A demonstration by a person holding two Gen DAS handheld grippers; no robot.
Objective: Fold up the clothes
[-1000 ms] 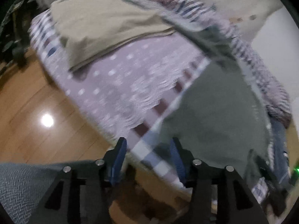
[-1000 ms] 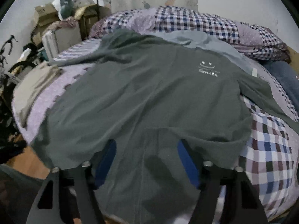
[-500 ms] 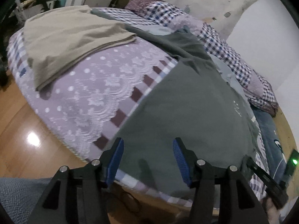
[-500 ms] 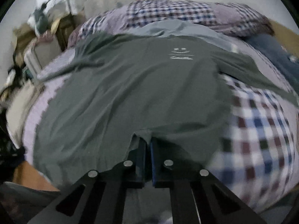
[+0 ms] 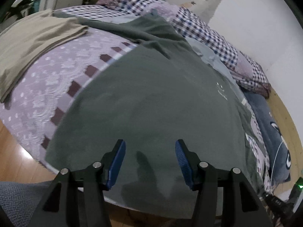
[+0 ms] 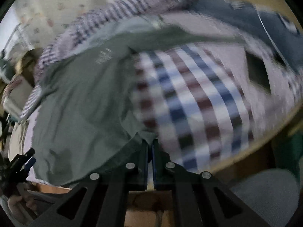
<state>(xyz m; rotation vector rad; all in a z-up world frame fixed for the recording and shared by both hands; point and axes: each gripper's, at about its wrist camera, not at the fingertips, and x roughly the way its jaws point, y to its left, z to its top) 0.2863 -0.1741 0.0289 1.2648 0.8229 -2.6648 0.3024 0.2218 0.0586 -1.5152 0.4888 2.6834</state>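
Two tongs differ now: the right tongs (image 6: pixel 149 143), wide a second ago, pinch the hem of the grey T-shirt (image 5: pixel 151 98) spread on the bed (image 5: pixel 47 87); the left tongs (image 5: pixel 149 160) have swung over the hem, gaping. A fold seems underway.

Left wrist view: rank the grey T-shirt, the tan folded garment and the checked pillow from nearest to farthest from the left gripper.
1. Grey T-shirt: directly under the open left gripper.
2. Tan folded garment: far left, on the lilac bedspread.
3. Checked pillow: beyond the shirt, upper right, by the wall.
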